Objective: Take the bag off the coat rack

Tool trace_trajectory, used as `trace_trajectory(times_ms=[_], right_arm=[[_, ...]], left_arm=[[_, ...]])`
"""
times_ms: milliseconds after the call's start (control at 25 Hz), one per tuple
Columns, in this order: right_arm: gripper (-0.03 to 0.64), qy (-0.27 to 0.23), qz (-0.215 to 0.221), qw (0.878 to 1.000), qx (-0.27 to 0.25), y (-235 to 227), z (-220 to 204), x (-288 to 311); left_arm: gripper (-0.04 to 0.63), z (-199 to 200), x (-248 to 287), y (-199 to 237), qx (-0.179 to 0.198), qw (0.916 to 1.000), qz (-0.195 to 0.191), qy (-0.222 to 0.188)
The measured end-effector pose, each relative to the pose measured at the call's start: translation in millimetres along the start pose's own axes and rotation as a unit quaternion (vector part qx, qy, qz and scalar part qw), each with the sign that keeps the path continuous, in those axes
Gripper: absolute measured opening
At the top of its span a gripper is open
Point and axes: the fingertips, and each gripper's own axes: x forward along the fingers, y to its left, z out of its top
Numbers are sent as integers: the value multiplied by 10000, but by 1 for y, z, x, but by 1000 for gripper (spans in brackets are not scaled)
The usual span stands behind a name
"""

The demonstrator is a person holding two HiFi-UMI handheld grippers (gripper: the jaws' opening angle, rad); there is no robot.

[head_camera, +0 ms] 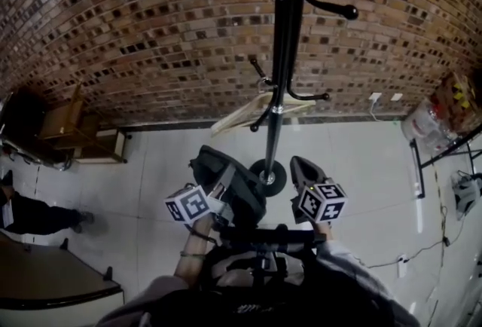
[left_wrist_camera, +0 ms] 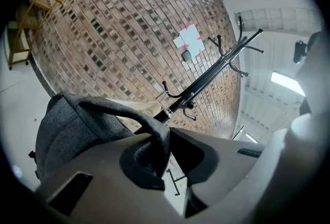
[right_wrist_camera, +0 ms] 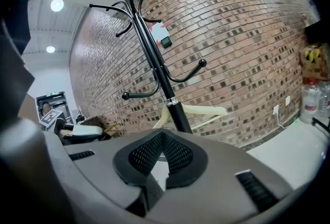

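Note:
The black coat rack (head_camera: 280, 54) stands before the brick wall, its round base (head_camera: 268, 177) on the white floor. A dark grey bag (head_camera: 230, 184) hangs beside the base, clear of the hooks. My left gripper (head_camera: 218, 194) is shut on the bag's strap (left_wrist_camera: 159, 141), and the bag's body (left_wrist_camera: 67, 130) droops to the left of the jaws. My right gripper (head_camera: 303, 169) is right of the base, shut with nothing between its pads (right_wrist_camera: 178, 153). The rack's pole (right_wrist_camera: 154, 70) rises just beyond it. None of the rack's hooks that show (right_wrist_camera: 198, 64) holds anything.
A cream wooden frame (head_camera: 260, 111) leans on the wall behind the rack. A wooden stand (head_camera: 68, 129) and a person's leg (head_camera: 38, 216) are at the left. A dark tabletop (head_camera: 45, 284) is at lower left. Bottles (head_camera: 431, 122), a rack and cables sit at the right.

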Motion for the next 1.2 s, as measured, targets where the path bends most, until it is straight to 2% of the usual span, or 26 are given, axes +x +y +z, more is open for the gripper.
trace_trajectory(times_ms=[240, 720, 1200], right_arm=[[-14, 13, 46, 9996, -276, 13, -2, 3], [-14, 118, -3, 9994, -321, 13, -2, 8], [-14, 134, 29, 9993, -334, 5, 3, 16]], left_arm=[[40, -11, -3, 20, -4, 9998, 146, 157], [40, -2, 9, 19, -24, 9998, 43, 177], [40, -2, 22, 22, -122, 9995, 148, 268]])
